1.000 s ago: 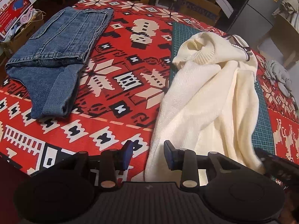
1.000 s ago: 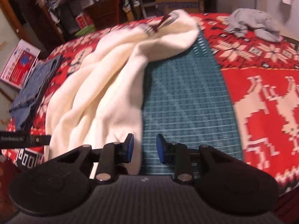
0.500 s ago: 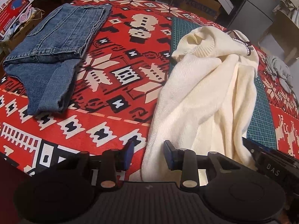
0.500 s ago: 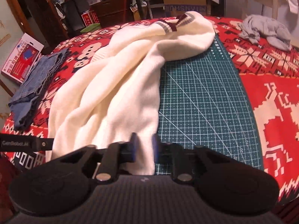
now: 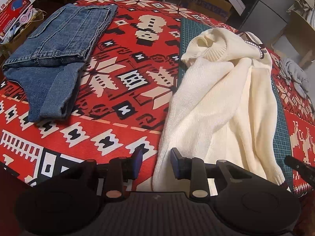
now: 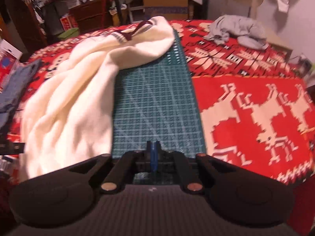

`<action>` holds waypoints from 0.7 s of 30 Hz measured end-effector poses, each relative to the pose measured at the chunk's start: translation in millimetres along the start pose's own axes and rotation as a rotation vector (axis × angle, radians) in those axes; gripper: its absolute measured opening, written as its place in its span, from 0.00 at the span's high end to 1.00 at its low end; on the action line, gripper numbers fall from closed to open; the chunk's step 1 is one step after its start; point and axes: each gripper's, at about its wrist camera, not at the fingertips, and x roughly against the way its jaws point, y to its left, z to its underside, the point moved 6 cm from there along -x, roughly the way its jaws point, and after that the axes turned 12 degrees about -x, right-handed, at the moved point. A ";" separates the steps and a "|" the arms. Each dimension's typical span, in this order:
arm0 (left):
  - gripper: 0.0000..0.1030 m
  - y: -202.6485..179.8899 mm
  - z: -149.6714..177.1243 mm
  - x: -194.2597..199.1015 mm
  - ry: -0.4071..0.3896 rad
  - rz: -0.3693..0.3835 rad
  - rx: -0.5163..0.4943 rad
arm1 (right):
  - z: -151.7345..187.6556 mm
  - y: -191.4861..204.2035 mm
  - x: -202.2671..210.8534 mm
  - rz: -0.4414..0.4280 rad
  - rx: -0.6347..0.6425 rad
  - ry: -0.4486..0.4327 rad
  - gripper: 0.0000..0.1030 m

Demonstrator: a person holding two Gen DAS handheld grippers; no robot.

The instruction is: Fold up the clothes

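Cream knit: we see the cream-white knitted sweater [image 5: 220, 106] with a dark-striped neckline lying crumpled on the table, partly over the green gridded cutting mat [image 5: 186, 29] and partly over the red patterned woven cloth [image 5: 122, 78].
Left jaws: our left gripper [image 5: 154, 160] holds its blue-padded fingers apart with a moderate gap; the sweater's near hem edge lies in the gap, and we see neither pad pressing on it.
Right jaws: our right gripper [image 6: 153, 150] has its blue pads almost together and they are opening; nothing is between them. They sit over the bare mat [image 6: 155, 102], with the sweater [image 6: 78, 90] just to their left.
Denim: the folded blue jeans [image 5: 57, 57] lie well apart from the sweater, at the left of the cloth.
Grey heap: a crumpled grey garment [image 6: 236, 31] rests at the far right of the cloth.
Writing: the red-and-white printed box [image 5: 13, 19] beside the table carries characters we cannot read.
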 end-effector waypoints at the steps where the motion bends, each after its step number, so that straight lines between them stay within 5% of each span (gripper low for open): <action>1: 0.71 0.0 0.1 0.1 0.001 0.000 0.001 | 2.4 3.6 1.2 -0.023 0.000 0.005 0.87; 3: 0.71 -0.7 0.5 0.7 0.003 0.001 0.000 | 6.1 16.1 -2.4 -0.069 0.002 0.019 0.68; 7: 0.76 -5.1 1.2 0.7 0.001 0.000 -0.008 | 12.4 38.4 -18.1 -0.107 0.010 0.050 0.67; 8: 0.83 -6.3 1.4 -0.3 0.002 0.001 -0.007 | 12.1 40.8 -21.6 -0.106 0.010 0.053 0.71; 9: 0.93 -7.4 1.4 -1.6 0.006 -0.001 -0.007 | 11.8 43.1 -25.2 -0.105 0.010 0.057 0.86; 11: 0.96 -8.8 0.5 -2.0 -0.001 -0.028 -0.010 | 11.2 47.8 -29.9 -0.096 0.019 0.056 0.95; 14: 0.96 -6.4 -1.8 1.7 -0.028 -0.111 -0.021 | 10.3 52.9 -25.0 -0.053 0.069 0.020 0.97; 21: 0.96 13.1 -13.6 11.1 -0.069 -0.176 0.009 | -1.8 25.4 -4.6 0.010 0.053 -0.043 0.97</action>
